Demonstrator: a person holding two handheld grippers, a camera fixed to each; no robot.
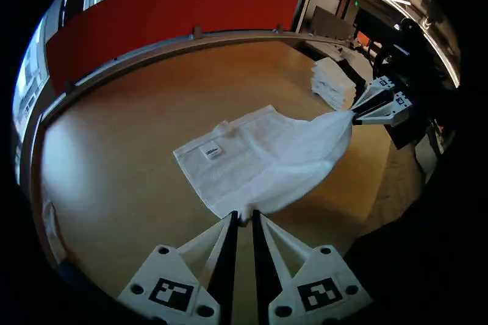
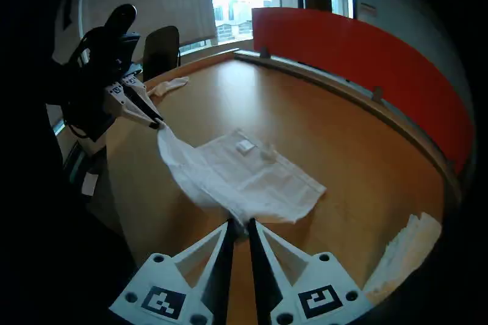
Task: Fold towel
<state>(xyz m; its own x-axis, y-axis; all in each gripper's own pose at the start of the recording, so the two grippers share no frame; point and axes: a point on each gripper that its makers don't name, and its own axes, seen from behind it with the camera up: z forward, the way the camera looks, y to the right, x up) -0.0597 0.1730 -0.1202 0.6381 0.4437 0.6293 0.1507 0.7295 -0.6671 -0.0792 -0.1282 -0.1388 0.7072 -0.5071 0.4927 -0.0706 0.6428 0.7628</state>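
Pinching two corners of the towel (image 1: 262,154) between closed fingers (image 1: 227,246), left gripper (image 1: 244,218) and right gripper (image 2: 241,223) held them raised; fold was barely started.

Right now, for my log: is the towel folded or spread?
Not yet folded: left gripper and right gripper pinch two towel corners, lifting one edge; the rest lies flat.

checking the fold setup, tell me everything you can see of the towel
The towel is white, thin terry-like cloth with a small tag on its upward face. Its far part lies flat on the wooden table. The near edge is raised off the table and sags slightly between two corners. The left hand-held gripper pinches one corner and the right hand-held gripper pinches the other.
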